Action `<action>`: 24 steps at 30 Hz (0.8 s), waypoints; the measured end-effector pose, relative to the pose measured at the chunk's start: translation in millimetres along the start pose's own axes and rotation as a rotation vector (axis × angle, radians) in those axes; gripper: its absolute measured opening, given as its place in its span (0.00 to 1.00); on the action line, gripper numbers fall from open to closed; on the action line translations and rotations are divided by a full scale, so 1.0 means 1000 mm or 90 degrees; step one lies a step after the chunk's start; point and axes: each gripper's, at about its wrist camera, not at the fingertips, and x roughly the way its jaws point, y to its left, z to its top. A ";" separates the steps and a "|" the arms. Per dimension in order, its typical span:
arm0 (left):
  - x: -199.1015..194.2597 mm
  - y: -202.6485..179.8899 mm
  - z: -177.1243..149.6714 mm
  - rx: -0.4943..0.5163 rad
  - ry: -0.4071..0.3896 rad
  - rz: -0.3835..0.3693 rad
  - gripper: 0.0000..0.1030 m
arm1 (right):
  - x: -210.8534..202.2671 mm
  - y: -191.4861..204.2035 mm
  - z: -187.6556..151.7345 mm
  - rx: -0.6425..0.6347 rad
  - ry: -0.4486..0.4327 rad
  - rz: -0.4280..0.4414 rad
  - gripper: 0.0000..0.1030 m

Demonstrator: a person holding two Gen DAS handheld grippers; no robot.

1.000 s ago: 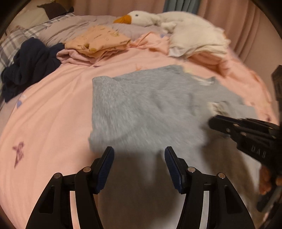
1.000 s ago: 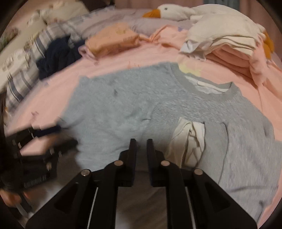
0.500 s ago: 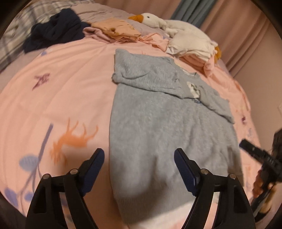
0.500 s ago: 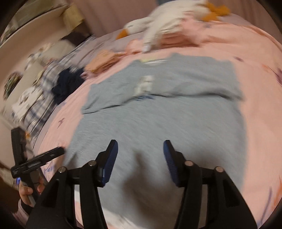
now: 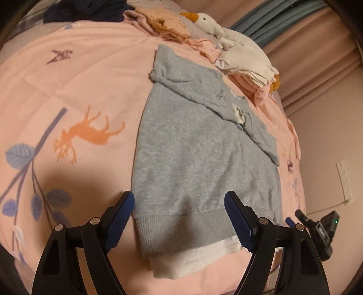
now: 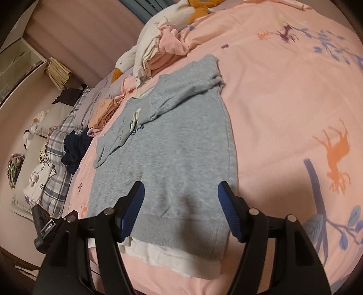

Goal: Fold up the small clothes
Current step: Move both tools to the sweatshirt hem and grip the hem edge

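The grey sweater [image 5: 195,145] lies flat on the pink bedsheet [image 5: 74,74], with its ribbed hem toward both cameras and its neck toward the far side of the bed. Both sleeves are folded across the chest, one over the other, and a small white label [image 5: 239,113] shows near the place where they cross. A white inner layer [image 5: 199,258] comes out under the hem and rests on the sheet. The left gripper [image 5: 179,222] hangs over the hem with its blue pads wide apart; the hem is seen between the pads, but they do not press on it. The right gripper [image 6: 181,211] hangs over the same hem from the other corner, and its jaws have just been opening; they are now wide, with only the sweater's lower edge seen in the gap, not clamped. In the left wrist view the other gripper's black body with a green light is seen at the right edge. Beyond the sweater a stack of folded white and pink clothes [image 5: 247,65] rests beside a plush goose [image 5: 204,21]. Farther along are a folded orange garment [image 5: 168,20] and a dark navy garment [image 6: 73,149] in a loose heap. The sheet carries an orange deer print [image 5: 88,133] and blue leaves.
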 end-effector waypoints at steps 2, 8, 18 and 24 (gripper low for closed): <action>0.001 0.001 -0.002 -0.003 0.004 -0.004 0.78 | 0.003 -0.003 -0.002 0.006 0.010 -0.009 0.68; 0.005 0.001 -0.004 0.005 0.009 0.004 0.78 | 0.009 -0.008 -0.009 0.005 0.034 -0.012 0.68; 0.011 0.004 -0.001 -0.006 0.018 0.002 0.78 | 0.013 -0.011 -0.006 0.003 0.029 -0.034 0.69; 0.014 0.010 0.006 -0.022 0.021 -0.018 0.78 | 0.008 -0.029 0.001 0.043 0.024 -0.025 0.70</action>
